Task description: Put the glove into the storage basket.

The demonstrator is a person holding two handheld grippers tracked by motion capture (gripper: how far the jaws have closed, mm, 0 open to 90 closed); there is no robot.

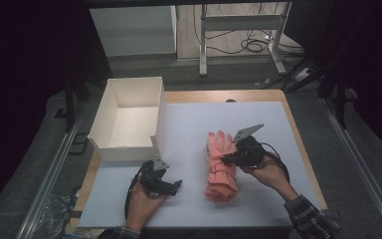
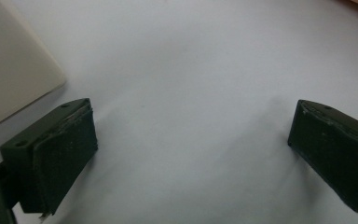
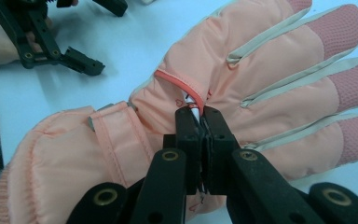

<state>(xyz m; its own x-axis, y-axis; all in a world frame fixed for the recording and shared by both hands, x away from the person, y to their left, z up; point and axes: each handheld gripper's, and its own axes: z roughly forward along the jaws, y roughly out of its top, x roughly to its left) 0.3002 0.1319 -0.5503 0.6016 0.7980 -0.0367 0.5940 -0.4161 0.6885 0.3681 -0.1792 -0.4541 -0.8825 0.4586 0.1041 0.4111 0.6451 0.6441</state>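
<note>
A salmon-pink padded glove (image 1: 221, 172) lies flat on the white table mat (image 1: 189, 124), fingers pointing away from me. My right gripper (image 1: 225, 158) comes at its middle from the right. In the right gripper view its jaws are pressed together on a small white tag beside a red cord loop on the back of the glove (image 3: 270, 79), with the right gripper (image 3: 202, 114) shut there. My left gripper (image 1: 176, 185) rests low over the bare mat left of the glove, jaws wide apart and nothing between them (image 2: 191, 116). It also appears open in the right gripper view (image 3: 105, 37).
An open white box (image 1: 161, 119) stands at the back left of the mat, its corner (image 2: 14, 70) close to my left gripper. Wooden table edges frame the mat. Grey floor, metal rails and a desk frame with cables lie beyond.
</note>
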